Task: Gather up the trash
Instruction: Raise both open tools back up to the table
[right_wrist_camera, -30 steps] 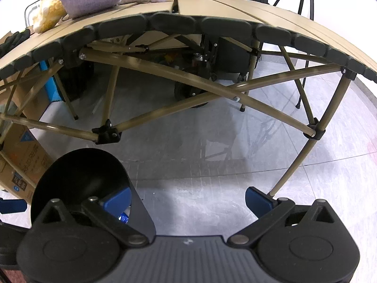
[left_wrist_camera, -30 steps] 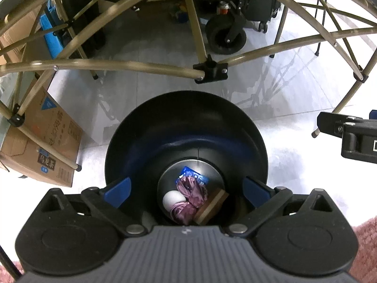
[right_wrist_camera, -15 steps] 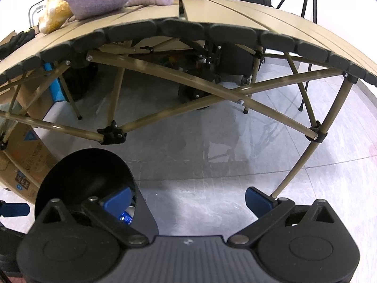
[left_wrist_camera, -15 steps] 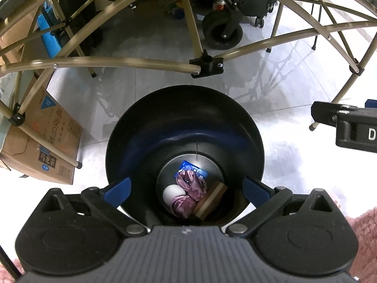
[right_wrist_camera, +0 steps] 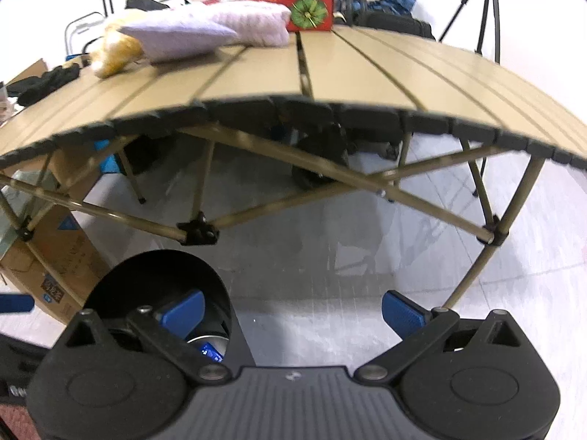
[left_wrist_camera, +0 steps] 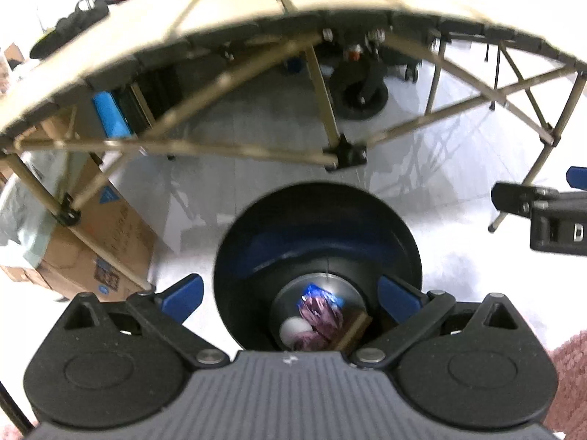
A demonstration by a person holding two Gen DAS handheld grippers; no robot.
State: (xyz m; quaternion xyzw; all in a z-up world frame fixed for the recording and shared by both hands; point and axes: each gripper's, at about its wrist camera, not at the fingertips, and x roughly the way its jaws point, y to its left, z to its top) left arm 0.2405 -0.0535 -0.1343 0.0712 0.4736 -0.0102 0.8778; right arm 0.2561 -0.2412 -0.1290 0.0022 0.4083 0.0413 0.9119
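Tongs, left [left_wrist_camera: 290,293] and right [right_wrist_camera: 291,310], both gape empty above the black bin [left_wrist_camera: 317,234] holding wrappers [left_wrist_camera: 321,317].

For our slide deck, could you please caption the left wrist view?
Open left gripper above black bin holding wrappers, beside folding table.

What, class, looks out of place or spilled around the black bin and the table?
Nothing stands out. The trash lies inside the upright black bin, nothing spilled on the floor; the cloths sit on the table.
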